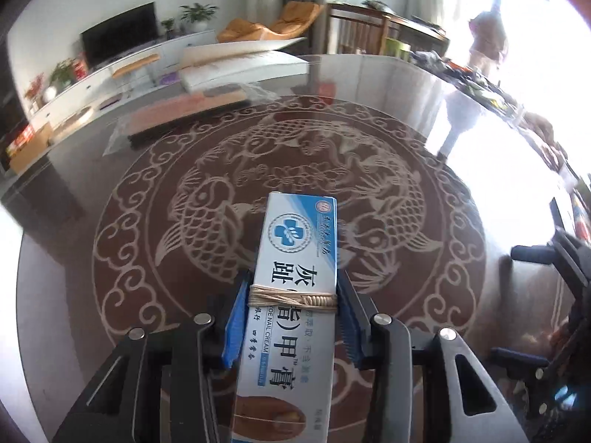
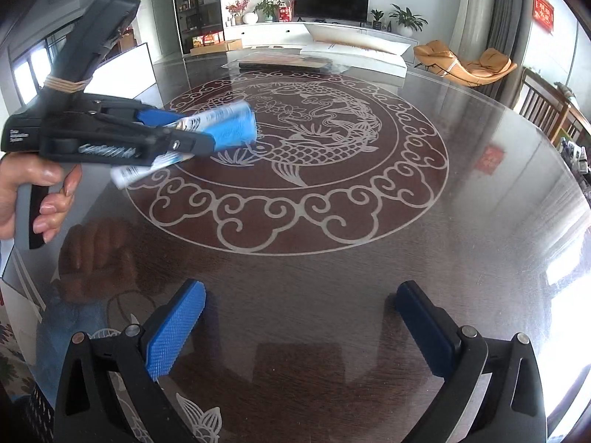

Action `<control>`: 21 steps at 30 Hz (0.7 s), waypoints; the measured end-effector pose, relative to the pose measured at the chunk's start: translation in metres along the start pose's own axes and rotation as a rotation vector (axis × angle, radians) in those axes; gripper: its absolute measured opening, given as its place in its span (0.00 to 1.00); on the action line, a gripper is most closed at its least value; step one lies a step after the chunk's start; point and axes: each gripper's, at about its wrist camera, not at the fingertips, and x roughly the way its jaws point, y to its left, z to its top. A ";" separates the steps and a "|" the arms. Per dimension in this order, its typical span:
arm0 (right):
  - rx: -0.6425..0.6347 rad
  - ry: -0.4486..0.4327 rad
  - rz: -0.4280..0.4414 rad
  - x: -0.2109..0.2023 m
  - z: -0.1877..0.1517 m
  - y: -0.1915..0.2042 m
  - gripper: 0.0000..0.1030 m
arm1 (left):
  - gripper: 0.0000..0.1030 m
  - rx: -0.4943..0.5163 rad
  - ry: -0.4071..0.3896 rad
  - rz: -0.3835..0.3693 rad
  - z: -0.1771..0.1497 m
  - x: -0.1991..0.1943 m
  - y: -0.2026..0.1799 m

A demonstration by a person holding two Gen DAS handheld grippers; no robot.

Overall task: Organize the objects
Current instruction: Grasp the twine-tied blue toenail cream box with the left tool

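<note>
A long white and blue nail cream box (image 1: pixel 295 243) with a rubber band (image 1: pixel 291 297) wound around it lies lengthwise between the jaws of my left gripper (image 1: pixel 293 295). Both blue pads press on its sides, so the gripper is shut on the box. In the right wrist view the same left gripper (image 2: pixel 225 129) comes in from the left in a person's hand (image 2: pixel 33 192) and holds the box (image 2: pixel 129 175) tilted above the dark table (image 2: pixel 332 221). My right gripper (image 2: pixel 301 291) stands wide open over the table's near part, with nothing between its fingers.
The glossy round table (image 1: pixel 155 243) carries a pale fish and cloud pattern. A flat wrapped package (image 1: pixel 184 118) (image 2: pixel 284 61) lies at its far edge. Several small items (image 1: pixel 480 85) crowd the right rim. A white box (image 2: pixel 125 70) stands left, and a wooden chair (image 2: pixel 546 110) right.
</note>
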 end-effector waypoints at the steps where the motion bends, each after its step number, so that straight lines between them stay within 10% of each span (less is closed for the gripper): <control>1: 0.000 0.000 0.000 0.000 0.000 0.000 1.00 | 0.42 -0.044 -0.012 0.035 -0.002 -0.001 0.006; 9: 0.000 0.001 -0.001 -0.001 -0.001 0.001 1.00 | 0.46 -0.316 -0.030 0.324 -0.030 -0.026 0.073; 12: 0.000 0.001 0.000 0.001 -0.002 -0.001 1.00 | 0.58 -0.388 -0.037 0.332 -0.038 -0.031 0.093; 15: 0.000 0.001 0.000 0.001 -0.002 -0.001 1.00 | 1.00 -0.383 0.032 0.346 -0.039 -0.024 0.093; 21: 0.000 0.001 0.000 0.001 -0.002 -0.001 1.00 | 1.00 -0.382 0.037 0.344 -0.043 -0.025 0.092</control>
